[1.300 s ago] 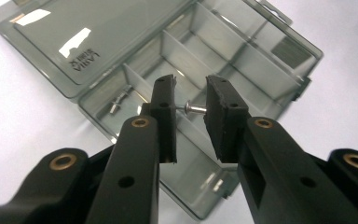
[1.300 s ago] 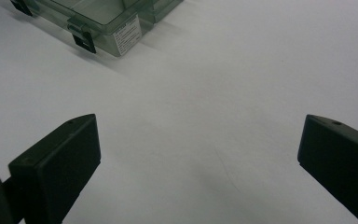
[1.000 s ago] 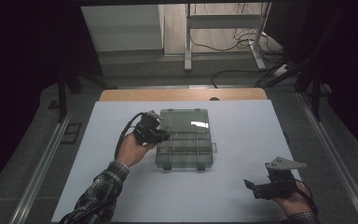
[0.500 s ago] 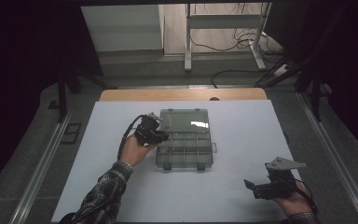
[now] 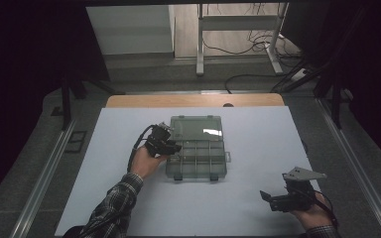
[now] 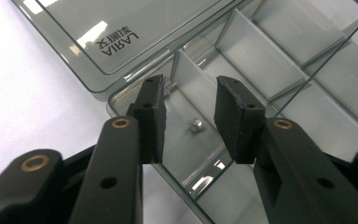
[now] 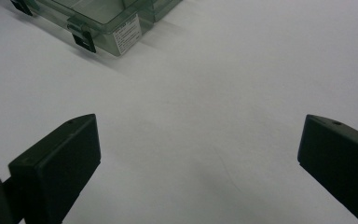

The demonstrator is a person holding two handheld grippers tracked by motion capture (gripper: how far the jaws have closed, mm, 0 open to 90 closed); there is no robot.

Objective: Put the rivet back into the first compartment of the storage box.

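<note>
Release looks like the news of this moment: the left claw [image 6: 189, 119] hangs over the corner compartment of the clear organiser box [image 5: 197, 148], and its jaws have just been opening, so the pads now stand apart with nothing pressed between them. Directly below and between those pads, on the floor of that compartment, lies a small silvery nut [image 6: 195, 125], free of both pads and resting on the plastic. Compared with a second ago, the left hand [image 5: 146, 161] sits slightly lower against the box's near-left corner in the high view, the claw dipped into the tray rather than hovering above it. Just beyond the claw's tips lies the opened lid [image 6: 107, 35], flat on the white surface [image 5: 258, 208], with dividers running off to the claw's right. My reading is that the nut has been set down where it belongs, so this piece of the sorting is done; the sensible next thing would be to lift the claw straight out without knocking a divider or flicking the nut along. The right claw [image 7: 198, 158] has kept its place, parked over bare surface, well apart from the box, whose latched front edge shows far ahead of it to its left; its jaws stand wide and empty.
</note>
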